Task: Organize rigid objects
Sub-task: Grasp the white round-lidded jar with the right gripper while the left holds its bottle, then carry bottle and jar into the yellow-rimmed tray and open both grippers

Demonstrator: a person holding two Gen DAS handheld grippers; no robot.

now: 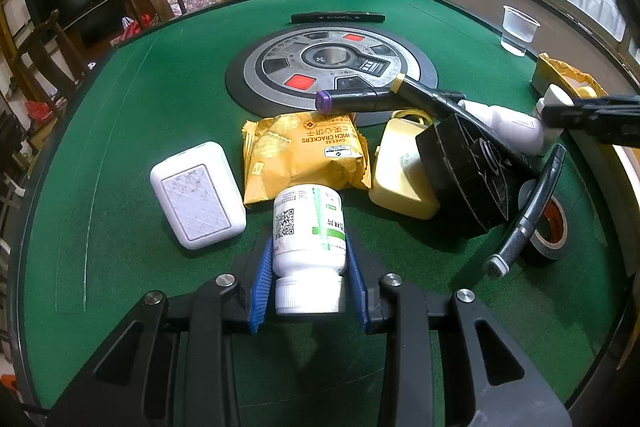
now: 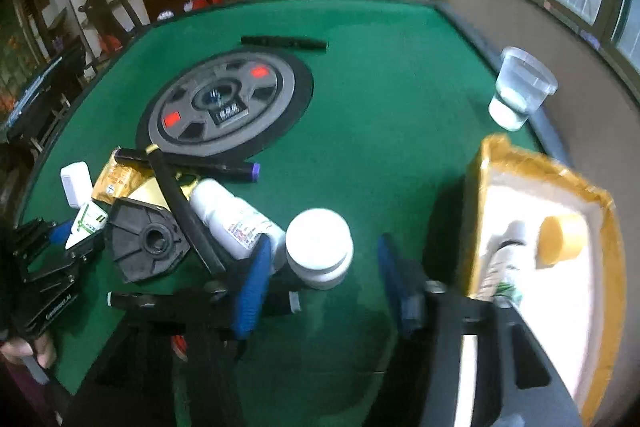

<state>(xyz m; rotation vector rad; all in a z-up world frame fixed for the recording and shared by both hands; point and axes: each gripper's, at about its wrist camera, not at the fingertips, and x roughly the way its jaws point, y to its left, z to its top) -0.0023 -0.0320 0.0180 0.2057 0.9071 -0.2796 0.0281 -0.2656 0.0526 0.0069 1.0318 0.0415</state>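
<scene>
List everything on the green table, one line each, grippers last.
pill bottle: 1, white with green label, between the left gripper's pads
power bank: 1, white, left of the cracker packet
cracker packet: 1, yellow, mid table
yellow case: 1, under the black disc
black disc: 1, tilted on the pile
markers: 3, dark, on the pile
white jar: 1, upright, between the right pads
plastic cup: 1, clear, far right
tray: 1, yellow-rimmed, right edge
left hand-held gripper: shut on bottle
right hand-held gripper: open
</scene>
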